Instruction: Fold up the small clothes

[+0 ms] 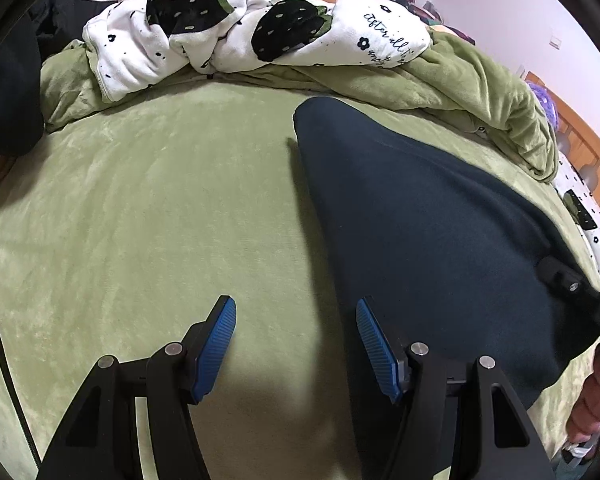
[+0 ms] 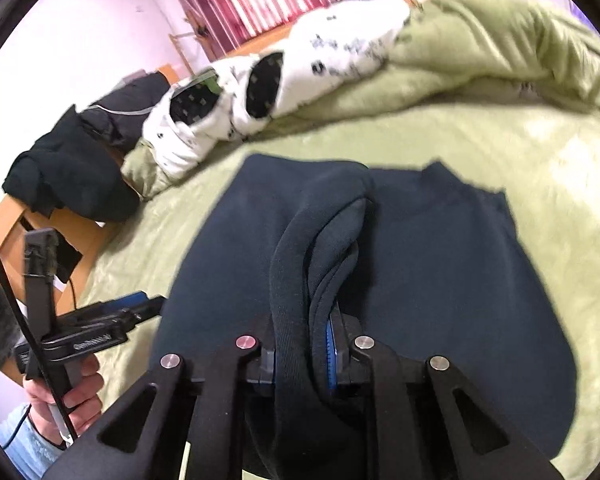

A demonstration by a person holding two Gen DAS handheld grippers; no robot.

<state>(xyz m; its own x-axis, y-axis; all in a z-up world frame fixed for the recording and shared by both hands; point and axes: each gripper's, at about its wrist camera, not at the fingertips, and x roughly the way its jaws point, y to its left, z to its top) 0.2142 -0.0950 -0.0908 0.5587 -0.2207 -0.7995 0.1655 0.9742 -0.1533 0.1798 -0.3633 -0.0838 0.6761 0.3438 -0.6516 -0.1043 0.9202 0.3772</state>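
Navy fleece garment point(image 2: 440, 264), small and soft, lies spread on the light green plush bed cover point(image 1: 140, 220). In the right wrist view it fills the middle of the picture, and one thick folded edge of it rises from the centre towards 6 o'clock. The right gripper point(image 2: 304, 356) is pressed together on this bunched edge; the cloth sits between its blue ribbed pads point(image 2: 331, 354), and very little gap is left. In the left wrist view the same garment runs from the centre towards 4 o'clock.

The left gripper point(image 1: 296, 344) stands about half open, with nothing between its fingers. Its left pad is over the bare green cover, its right pad is over the near edge of the garment. Whether the pad touches the cloth, I cannot tell.

At 12 o'clock a crumpled white blanket with black strawberry prints point(image 1: 236, 36) lies on the folded olive-green quilt point(image 1: 480, 92). At 9 o'clock in the right view, a heap of black clothes point(image 2: 68, 172) rests on a wooden frame.
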